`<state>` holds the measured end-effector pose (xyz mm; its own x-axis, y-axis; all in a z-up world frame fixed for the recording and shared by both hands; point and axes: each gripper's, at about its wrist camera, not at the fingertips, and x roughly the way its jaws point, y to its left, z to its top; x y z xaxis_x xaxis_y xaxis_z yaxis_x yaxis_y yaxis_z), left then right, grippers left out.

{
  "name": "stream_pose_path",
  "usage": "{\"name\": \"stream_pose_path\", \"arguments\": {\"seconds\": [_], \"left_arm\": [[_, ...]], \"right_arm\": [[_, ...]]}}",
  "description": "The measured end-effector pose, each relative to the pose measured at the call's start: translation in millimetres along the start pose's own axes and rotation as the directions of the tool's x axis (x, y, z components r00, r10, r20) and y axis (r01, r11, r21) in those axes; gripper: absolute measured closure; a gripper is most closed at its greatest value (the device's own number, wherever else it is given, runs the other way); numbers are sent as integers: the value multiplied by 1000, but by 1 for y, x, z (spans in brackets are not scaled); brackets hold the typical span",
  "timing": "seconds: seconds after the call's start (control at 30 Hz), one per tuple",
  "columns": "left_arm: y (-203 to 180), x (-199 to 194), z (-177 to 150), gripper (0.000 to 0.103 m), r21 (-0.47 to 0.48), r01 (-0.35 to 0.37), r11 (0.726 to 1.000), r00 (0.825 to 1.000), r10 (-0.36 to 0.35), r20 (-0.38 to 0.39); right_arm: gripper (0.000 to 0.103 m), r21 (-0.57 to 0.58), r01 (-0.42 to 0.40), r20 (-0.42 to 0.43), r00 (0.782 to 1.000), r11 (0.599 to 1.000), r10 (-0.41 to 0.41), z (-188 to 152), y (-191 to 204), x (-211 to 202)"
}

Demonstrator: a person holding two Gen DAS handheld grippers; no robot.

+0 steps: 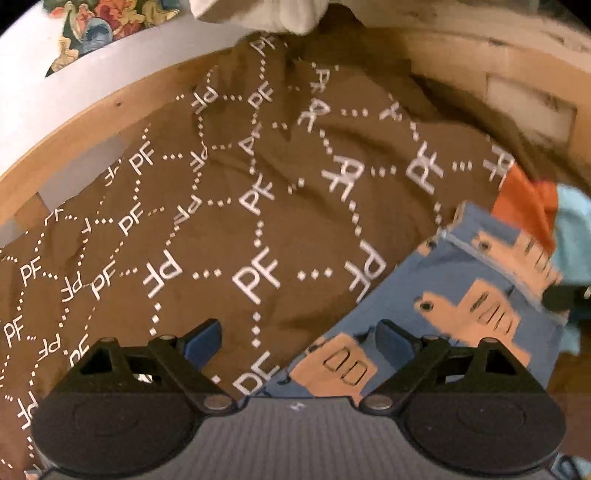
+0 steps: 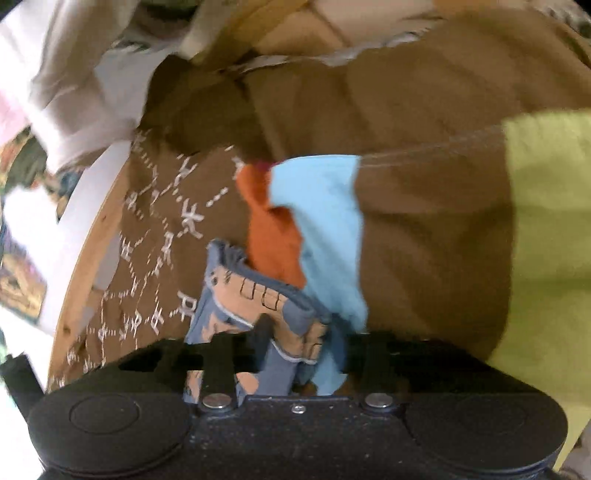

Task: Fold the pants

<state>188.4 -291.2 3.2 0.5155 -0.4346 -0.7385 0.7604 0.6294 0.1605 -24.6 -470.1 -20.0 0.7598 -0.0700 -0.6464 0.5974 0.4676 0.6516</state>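
Note:
Small blue pants (image 1: 469,291) with orange truck prints, plus orange and light-blue parts, lie over a brown cloth printed with white "PF" letters (image 1: 229,221). My left gripper (image 1: 297,341) is open and empty, low over the pants' near edge. In the right wrist view my right gripper (image 2: 295,343) is shut on the pants (image 2: 255,295), bunched between the fingers, with the orange (image 2: 273,236) and light-blue (image 2: 328,229) fabric hanging ahead. The view is blurred.
The brown cloth covers a round wooden table whose rim (image 1: 92,114) shows at left. White fabric (image 1: 258,14) lies at the far edge. A yellow-green cloth (image 2: 550,236) lies at right. A floral surface (image 1: 96,26) is beyond the table.

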Motion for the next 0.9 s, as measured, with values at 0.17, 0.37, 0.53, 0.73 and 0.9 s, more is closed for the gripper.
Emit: {"name": "stream_pose_path", "arguments": {"seconds": [0.17, 0.37, 0.53, 0.73, 0.9], "left_arm": [[3, -16, 21, 15, -63, 76, 995, 997, -75, 9], [4, -34, 44, 21, -178, 241, 954, 969, -248, -15], [-9, -30, 55, 26, -225, 283, 932, 945, -311, -103], [-11, -16, 53, 26, -297, 327, 897, 909, -385, -161], [-17, -12, 54, 26, -275, 282, 919, 921, -339, -189]], "right_arm": [[87, -199, 21, 73, 997, 980, -6, -11, 16, -9], [87, -668, 100, 186, 982, 738, 35, -54, 67, -23], [87, -827, 123, 202, 976, 549, 85, -83, 90, -22], [87, -912, 135, 191, 975, 387, 111, -106, 101, -21], [87, -944, 122, 165, 979, 307, 119, -118, 106, -19]]}}
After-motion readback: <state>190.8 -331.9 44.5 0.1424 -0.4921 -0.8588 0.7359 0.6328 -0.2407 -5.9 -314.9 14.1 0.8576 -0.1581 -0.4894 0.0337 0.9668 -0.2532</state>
